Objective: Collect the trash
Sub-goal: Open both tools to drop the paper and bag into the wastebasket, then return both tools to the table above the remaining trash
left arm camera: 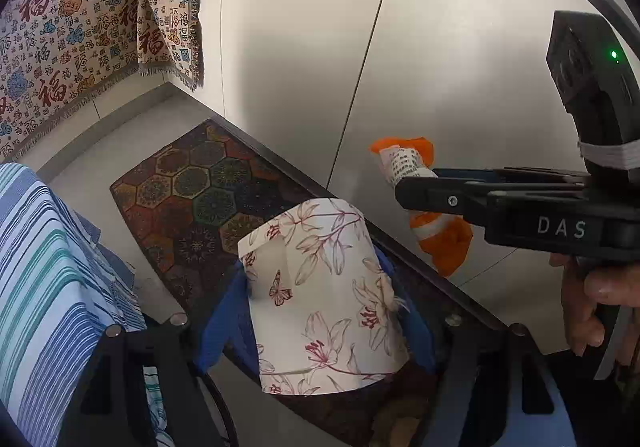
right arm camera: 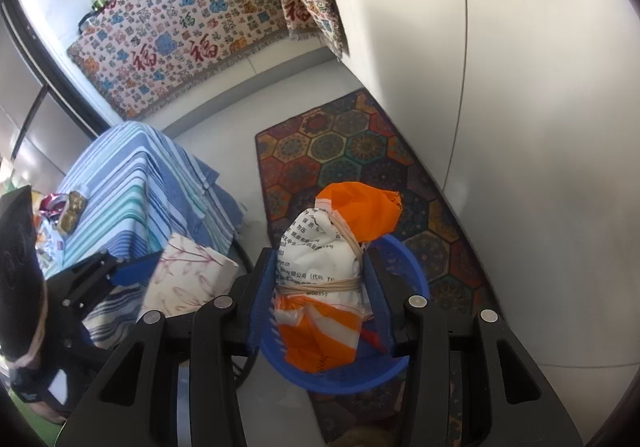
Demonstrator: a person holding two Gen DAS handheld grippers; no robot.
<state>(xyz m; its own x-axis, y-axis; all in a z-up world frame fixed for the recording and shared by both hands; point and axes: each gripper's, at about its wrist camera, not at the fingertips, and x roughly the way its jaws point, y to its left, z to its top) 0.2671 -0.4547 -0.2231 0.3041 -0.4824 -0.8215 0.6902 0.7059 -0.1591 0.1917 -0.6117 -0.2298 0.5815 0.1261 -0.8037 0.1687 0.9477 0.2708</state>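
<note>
— What's the right claw (right arm camera: 320,287) got?

— It's clamped on an orange-and-white wrapper bundle (right arm camera: 324,279), held over the blue basket (right arm camera: 404,367) on the patterned rug (right arm camera: 360,151).

— And the left claw (left arm camera: 316,311)?

— Gripping a flowered paper box (left arm camera: 320,287), beside the striped-cloth surface (right arm camera: 132,183).

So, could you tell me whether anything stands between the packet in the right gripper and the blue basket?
Nothing visible does. The orange-and-white packet, clamped in the right gripper, hangs right over the open mouth of the blue basket. The floral box is off to its left, clear of the opening.
</note>
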